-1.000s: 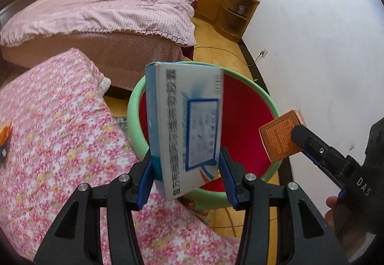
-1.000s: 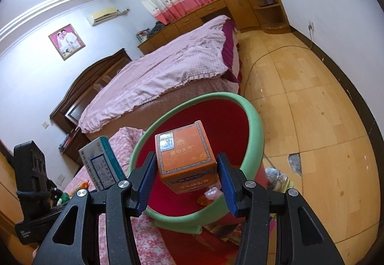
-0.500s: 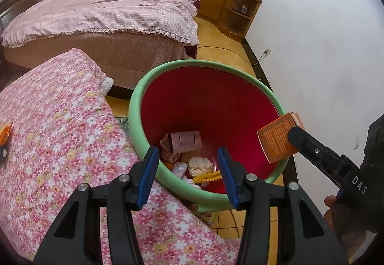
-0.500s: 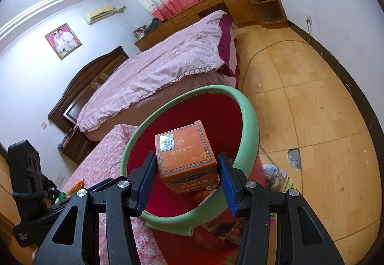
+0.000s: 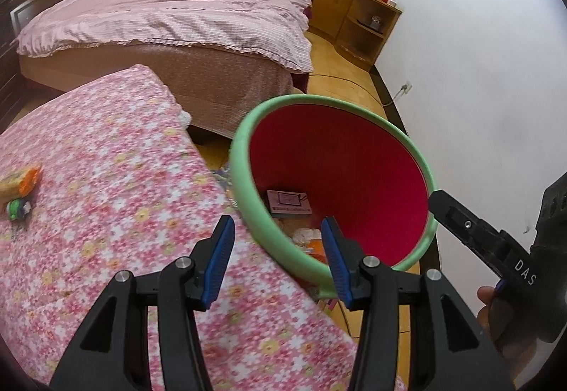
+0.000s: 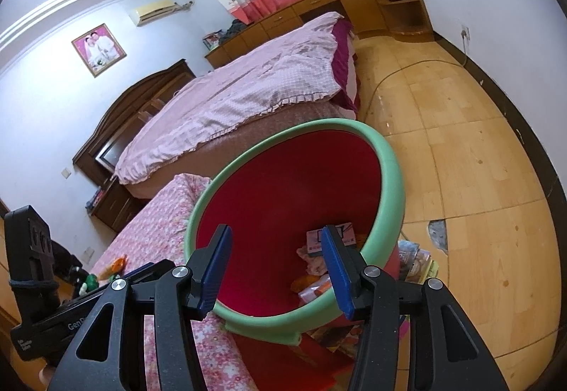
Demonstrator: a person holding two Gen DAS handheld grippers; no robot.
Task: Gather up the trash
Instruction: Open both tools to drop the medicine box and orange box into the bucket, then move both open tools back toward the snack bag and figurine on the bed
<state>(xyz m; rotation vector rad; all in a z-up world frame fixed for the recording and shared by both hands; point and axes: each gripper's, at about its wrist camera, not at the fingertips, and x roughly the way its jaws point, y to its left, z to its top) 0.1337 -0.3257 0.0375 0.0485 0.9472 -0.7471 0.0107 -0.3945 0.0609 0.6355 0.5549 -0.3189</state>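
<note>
A red bin with a green rim point(image 5: 244, 150) stands beside the flowered table; it also shows in the right wrist view point(image 6: 389, 160). Inside lie a pink box point(image 5: 288, 201), crumpled wrappers and orange scraps point(image 6: 312, 281). My left gripper point(image 5: 276, 260) is open and empty over the table edge by the bin's near rim. My right gripper point(image 6: 276, 267) is open and empty above the bin's mouth; it also shows at the right of the left wrist view point(image 5: 460, 217). An orange packet point(image 5: 21, 180) and a green object point(image 5: 17, 208) lie on the table at far left.
The table has a pink flowered cloth point(image 5: 106, 178). A large bed with a pink cover point(image 5: 170, 19) stands behind. Wooden cabinets point(image 5: 354, 8) line the far wall. Papers point(image 6: 414, 260) lie on the wooden floor by the bin.
The left gripper let go of the blue-and-white box, then the right let go of the orange box; both are empty now. The left gripper has shifted left toward the table.
</note>
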